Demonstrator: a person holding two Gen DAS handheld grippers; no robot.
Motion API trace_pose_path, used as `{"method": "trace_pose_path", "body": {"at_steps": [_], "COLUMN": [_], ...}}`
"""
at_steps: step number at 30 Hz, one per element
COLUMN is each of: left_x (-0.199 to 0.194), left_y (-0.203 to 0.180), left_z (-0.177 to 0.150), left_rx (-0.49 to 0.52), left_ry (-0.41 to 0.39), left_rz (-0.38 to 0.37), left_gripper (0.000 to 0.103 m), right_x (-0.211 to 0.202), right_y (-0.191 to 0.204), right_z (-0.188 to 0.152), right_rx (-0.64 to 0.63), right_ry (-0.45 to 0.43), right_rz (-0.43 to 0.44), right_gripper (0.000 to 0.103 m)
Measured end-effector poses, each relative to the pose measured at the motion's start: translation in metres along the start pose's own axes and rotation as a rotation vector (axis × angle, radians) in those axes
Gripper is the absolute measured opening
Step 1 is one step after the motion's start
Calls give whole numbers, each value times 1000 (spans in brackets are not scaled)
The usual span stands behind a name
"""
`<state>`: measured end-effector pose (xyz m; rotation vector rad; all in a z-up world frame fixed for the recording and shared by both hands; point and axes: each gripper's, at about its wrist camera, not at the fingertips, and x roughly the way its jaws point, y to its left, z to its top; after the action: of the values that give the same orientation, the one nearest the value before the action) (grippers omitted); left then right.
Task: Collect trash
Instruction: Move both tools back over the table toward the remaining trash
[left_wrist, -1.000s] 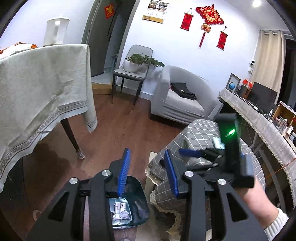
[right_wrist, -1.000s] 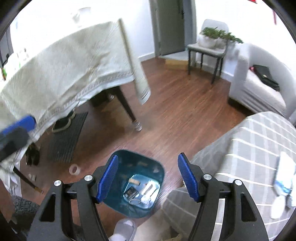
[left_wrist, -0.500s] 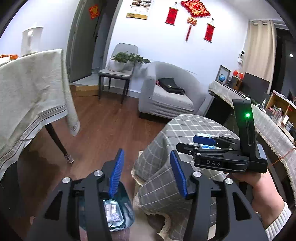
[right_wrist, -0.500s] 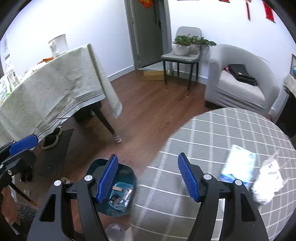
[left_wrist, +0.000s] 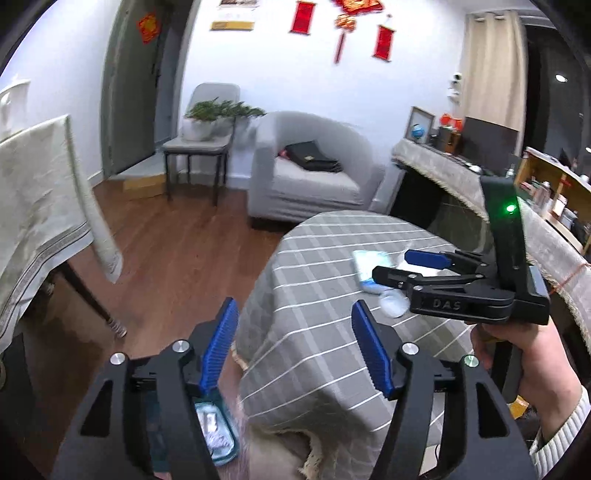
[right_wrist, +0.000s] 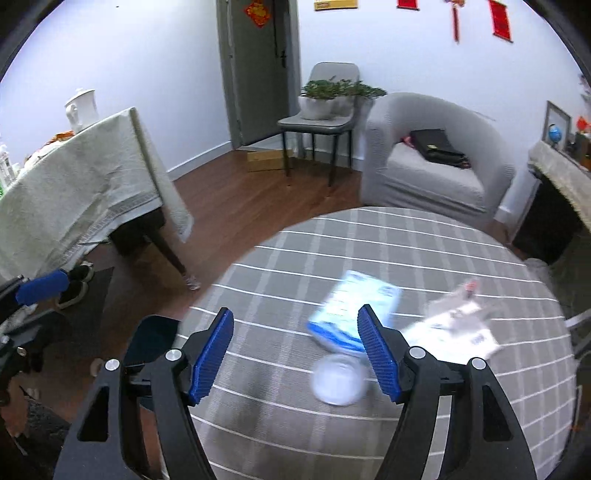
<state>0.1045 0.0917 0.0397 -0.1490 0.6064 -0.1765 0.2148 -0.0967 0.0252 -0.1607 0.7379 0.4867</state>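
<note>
On the round table with a grey checked cloth (right_wrist: 369, 251) lie a blue-and-white packet (right_wrist: 354, 310), a clear round lid (right_wrist: 338, 384) and a crumpled white wrapper (right_wrist: 454, 325). My right gripper (right_wrist: 295, 354) hovers over the cloth just short of the lid. Its jaws are opening a little and hold nothing. From the left wrist it shows as the right gripper (left_wrist: 399, 266) above the same packet (left_wrist: 365, 269). My left gripper (left_wrist: 295, 347) is at the table's near edge, jaws opening, nothing between them. The teal bin (left_wrist: 218, 432) stands on the floor below it, with scraps inside.
A larger table with a pale cloth (right_wrist: 85, 192) stands to the left, shoes (right_wrist: 74, 284) beneath it. Across the wooden floor are a grey armchair (right_wrist: 432, 173) with a black bag, a chair bearing a plant (right_wrist: 325, 110), and a covered sideboard (left_wrist: 461, 177) at the right.
Both grippers have swung right, away from the bin and over the checked table. The packet, lid and wrapper have come into view. The left jaws have widened.
</note>
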Motion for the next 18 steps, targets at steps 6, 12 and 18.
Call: {"method": "trace_pose_path", "body": {"at_steps": [6,12,18], "left_x": [34,67,93], "left_y": [-25,-54,-88], "left_z": [-7,-10,-10], "left_rx": [21,54,104], "left_ry": [52,92,124], "left_rz": [-20,-51,-88], "left_gripper": [68,67,67], "right_x": [-7,-13,-20], "right_y": [-33,-64,-92], "right_z": [-13,-29,-44], "right_rx": [26,39,78], "right_ry": [10,27,34], "right_rz": [-34,-65,-73], "right_gripper": [71,73,73]}}
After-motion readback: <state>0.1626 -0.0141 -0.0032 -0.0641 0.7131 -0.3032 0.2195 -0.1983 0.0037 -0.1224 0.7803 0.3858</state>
